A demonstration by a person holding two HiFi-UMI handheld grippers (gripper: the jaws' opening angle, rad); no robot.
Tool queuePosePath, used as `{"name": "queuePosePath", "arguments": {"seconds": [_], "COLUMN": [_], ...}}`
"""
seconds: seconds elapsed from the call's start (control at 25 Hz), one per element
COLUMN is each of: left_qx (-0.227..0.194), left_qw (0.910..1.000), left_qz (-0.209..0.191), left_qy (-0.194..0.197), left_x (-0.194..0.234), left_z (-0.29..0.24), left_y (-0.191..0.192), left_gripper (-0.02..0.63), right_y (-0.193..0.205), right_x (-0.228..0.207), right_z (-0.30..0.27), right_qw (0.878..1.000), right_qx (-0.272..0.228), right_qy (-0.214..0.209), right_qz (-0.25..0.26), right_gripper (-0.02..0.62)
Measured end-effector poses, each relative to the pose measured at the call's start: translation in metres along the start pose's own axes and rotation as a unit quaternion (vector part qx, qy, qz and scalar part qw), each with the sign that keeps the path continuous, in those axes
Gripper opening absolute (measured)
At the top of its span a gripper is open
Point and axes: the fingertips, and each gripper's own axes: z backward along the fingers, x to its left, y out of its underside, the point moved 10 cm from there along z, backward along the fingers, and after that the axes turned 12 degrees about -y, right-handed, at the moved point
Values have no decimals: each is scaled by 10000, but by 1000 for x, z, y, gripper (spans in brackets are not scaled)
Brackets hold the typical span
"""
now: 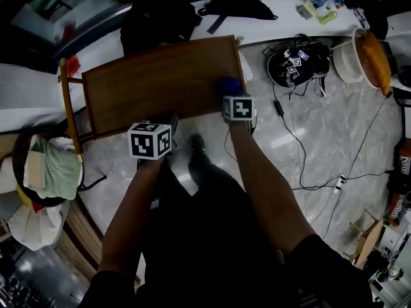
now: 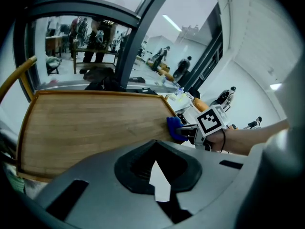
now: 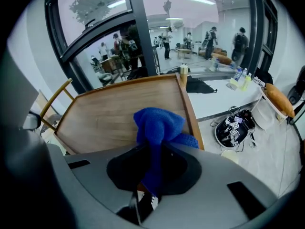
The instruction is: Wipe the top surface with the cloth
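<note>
Right gripper point(image 1: 232, 99) is clamped on the blue cloth point(image 1: 228, 85). In the right gripper view the cloth point(image 3: 159, 125) runs down into the dark recess of the gripper point(image 3: 143, 199) and is pinched there, with its bunched upper end standing out in front. The cloth sits at the near right corner of the wooden surface point(image 1: 154, 82), just inside the raised rim on that side. The left gripper view shows it touching the wood near that edge point(image 2: 174, 128). The right gripper's marker cube faces upward, just off the surface's near edge.

The left gripper point(image 1: 164, 124) hangs at the near edge of the surface, around its middle and well to the left of the cloth. In its own view, its jaws point(image 2: 159, 185) stand close together with only a thin pale sliver between them, and they hold nothing. The bare wooden board point(image 2: 95, 123) lies ahead of them.

On the marble floor to the right of the surface lies a black bundle with small marker tags point(image 1: 297, 66), and a dark cable point(image 1: 302, 172) trails away from it. Farther right stands a white basin point(image 1: 350, 59). To the left of the surface is a basket holding a green fabric point(image 1: 54, 169). A black bag point(image 1: 237, 5) rests on the white ledge behind.
</note>
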Motion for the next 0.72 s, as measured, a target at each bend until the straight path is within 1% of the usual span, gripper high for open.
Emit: {"name": "queuePosePath", "arguments": {"seconds": [0.08,0.16,0.28,0.36,0.44,0.52,0.64,0.72], "left_qx": [-55,-251,-859,-1246,-1532,-1811,-2255,-2590], "left_qw": [9999,9991,9932,9876,9822,9770,9692,9603], "left_qz": [132,352,752,859,912,908,660,505], "left_qy": [-65,-37,221,407,585,667,741,900], "left_x": [8,17,32,41,49,52,49,46], "left_z": [9,22,46,62,80,101,139,165], "left_y": [1,-3,-14,-22,-28,-35,-44,-48], "left_gripper": [12,12,12,12,11,11,11,11], "right_y": [2,2,-9,-22,-39,-59,-88,-101], "right_x": [-1,-2,13,36,66,93,131,158], "right_z": [2,7,22,35,50,72,112,137], "right_qw": [9997,9981,9903,9800,9633,9434,9127,8865], "right_qx": [-153,-389,-746,-1014,-1329,-1703,-2144,-2376], "right_qy": [-146,-478,-1093,-1609,-2207,-2657,-3154,-3555], "right_qz": [-103,-1,420,585,749,1015,1466,1771], "right_gripper": [57,57,57,57,57,57,57,57]}}
